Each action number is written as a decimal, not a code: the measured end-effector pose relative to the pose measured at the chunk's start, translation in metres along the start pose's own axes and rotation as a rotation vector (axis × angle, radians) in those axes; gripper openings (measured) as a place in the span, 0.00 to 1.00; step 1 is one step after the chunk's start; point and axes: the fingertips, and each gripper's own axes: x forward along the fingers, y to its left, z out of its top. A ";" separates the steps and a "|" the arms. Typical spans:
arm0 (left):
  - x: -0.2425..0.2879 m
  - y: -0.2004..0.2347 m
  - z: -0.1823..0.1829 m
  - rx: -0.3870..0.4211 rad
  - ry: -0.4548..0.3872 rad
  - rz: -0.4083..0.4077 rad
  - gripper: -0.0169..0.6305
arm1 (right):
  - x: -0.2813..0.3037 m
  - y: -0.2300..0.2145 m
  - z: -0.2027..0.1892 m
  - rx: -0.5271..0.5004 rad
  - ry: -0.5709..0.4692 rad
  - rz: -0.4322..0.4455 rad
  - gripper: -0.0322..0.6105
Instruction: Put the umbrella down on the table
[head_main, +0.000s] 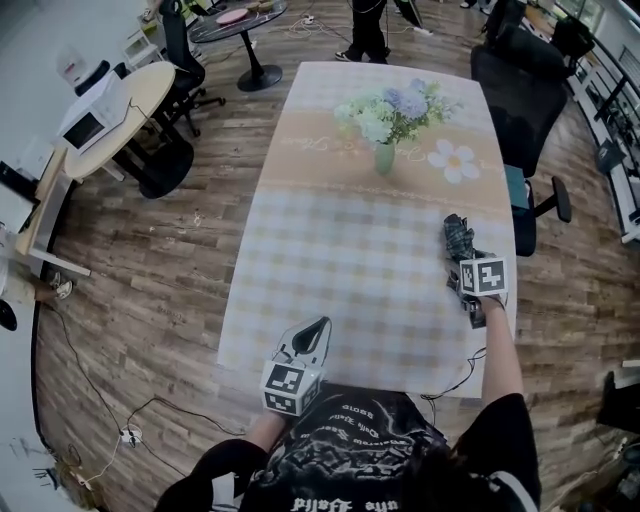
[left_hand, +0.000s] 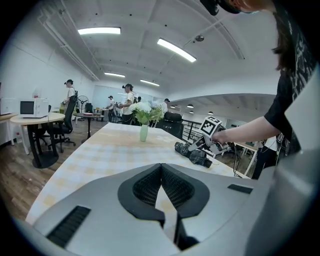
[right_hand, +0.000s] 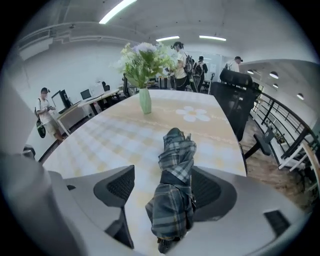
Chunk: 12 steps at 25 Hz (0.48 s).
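Observation:
A folded dark plaid umbrella (head_main: 458, 240) lies on the checked table (head_main: 330, 250) near its right edge. My right gripper (head_main: 462, 262) hovers just above its near end, open. In the right gripper view the umbrella (right_hand: 172, 200) runs lengthwise between the jaws of my right gripper (right_hand: 164, 172). It lies close by the right pad, with a clear gap to the left pad. My left gripper (head_main: 318, 328) rests over the table's near edge, shut and empty; its pads meet at the tips in the left gripper view (left_hand: 161, 167). That view shows the umbrella (left_hand: 195, 154) far right.
A green vase of flowers (head_main: 385, 155) stands at the far middle of the table. A black office chair (head_main: 520, 90) sits by the table's right side. A round table (head_main: 110, 110) with a microwave is far left. A black cable (head_main: 455, 385) hangs by the near edge.

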 end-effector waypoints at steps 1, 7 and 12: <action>-0.003 0.000 0.000 -0.001 -0.005 -0.003 0.06 | -0.009 0.005 0.004 -0.021 -0.032 -0.005 0.60; -0.018 -0.003 0.001 0.001 -0.025 -0.042 0.06 | -0.057 0.039 0.019 -0.080 -0.197 -0.030 0.58; -0.032 -0.007 -0.004 0.013 -0.035 -0.081 0.06 | -0.092 0.069 0.018 -0.100 -0.281 -0.044 0.57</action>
